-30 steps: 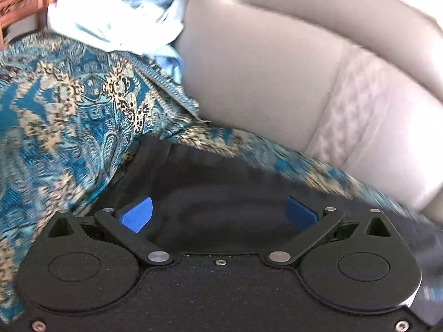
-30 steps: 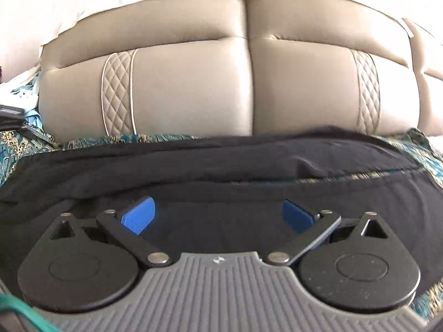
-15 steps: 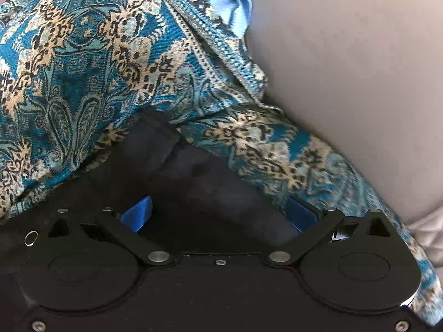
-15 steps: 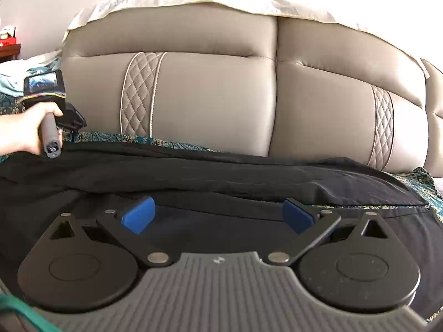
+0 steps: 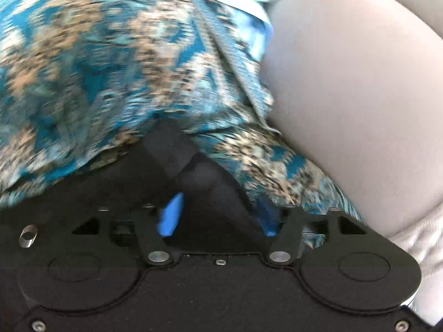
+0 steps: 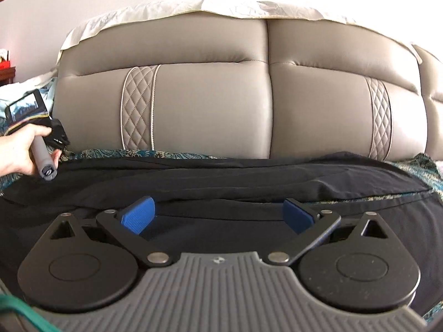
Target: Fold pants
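Black pants [image 6: 249, 182] lie spread across a blue patterned bedspread [image 6: 133, 153], in front of a beige headboard. My left gripper [image 5: 218, 215] has its blue pads closing around a black corner of the pants [image 5: 193, 171]; the jaws are narrowed with cloth between them. In the right wrist view the left gripper [image 6: 47, 138] shows at the far left edge of the pants, held by a hand. My right gripper [image 6: 218, 215] is open, its blue pads wide apart, low over the near part of the pants.
The padded beige headboard [image 6: 210, 105] stands right behind the pants, with a white cloth [image 6: 193, 8] over its top. Light blue and white cloth [image 5: 249, 11] lies bunched at the bedspread's [image 5: 97, 69] far corner by the headboard [image 5: 346, 96].
My left gripper's jaws have narrowed onto the pants corner, from wide open before. My right gripper stays open; its view has tilted up a little.
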The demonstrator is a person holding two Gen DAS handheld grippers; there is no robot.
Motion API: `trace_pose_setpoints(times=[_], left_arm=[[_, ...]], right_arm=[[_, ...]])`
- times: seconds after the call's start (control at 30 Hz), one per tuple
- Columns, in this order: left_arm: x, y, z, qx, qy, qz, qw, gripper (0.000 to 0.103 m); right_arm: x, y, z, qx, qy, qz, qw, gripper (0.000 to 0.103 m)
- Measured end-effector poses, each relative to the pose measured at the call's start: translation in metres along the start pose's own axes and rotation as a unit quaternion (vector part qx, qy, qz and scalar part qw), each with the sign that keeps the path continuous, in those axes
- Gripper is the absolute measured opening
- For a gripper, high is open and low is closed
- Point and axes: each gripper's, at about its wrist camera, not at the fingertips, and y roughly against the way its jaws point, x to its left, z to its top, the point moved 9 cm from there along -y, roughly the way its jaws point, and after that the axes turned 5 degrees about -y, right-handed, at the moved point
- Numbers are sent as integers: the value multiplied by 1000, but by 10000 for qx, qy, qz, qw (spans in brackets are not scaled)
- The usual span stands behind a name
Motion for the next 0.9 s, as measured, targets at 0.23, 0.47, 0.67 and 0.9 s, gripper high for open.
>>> trace_pose_setpoints(times=[0.23,0.47,0.67,0.9], left_arm=[[-11,-7,5,31,-389,495,9980,43],[7,19,7,-138,-394,-28,9991,4],[45,79,-10,-485,-621,-1022,9916,3],[96,153,-55,-1191,-1041,-1774,9713,3]], right_arm=[[6,-1,-2,-85,28,-89,9999,103],[6,-7,-9,106,-153,37,9998,103],[13,-2,-14,79,-263,371,9989,103],[39,3,-22,564,-1004,1507,9819,103]])
